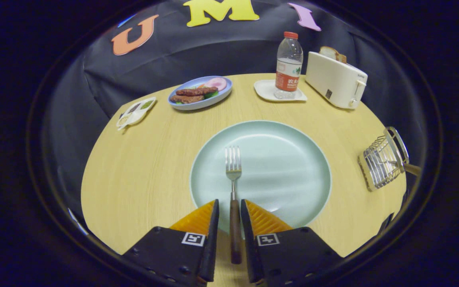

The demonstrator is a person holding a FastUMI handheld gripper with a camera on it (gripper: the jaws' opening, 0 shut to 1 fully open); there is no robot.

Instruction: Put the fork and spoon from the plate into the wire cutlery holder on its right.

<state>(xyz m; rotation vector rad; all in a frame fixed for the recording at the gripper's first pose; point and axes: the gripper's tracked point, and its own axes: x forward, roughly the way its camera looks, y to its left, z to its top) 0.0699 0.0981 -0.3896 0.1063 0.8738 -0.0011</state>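
Now the fork [233,187] – silver tines, dark wooden handle – lies across the pale green plate's [293,167] near rim, its handle between the claw's [229,209] narrowly parted fingers, no visible contact.

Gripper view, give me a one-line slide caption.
Fingers straddle the fork handle on the green plate, gaps visible; wire holder waits right.
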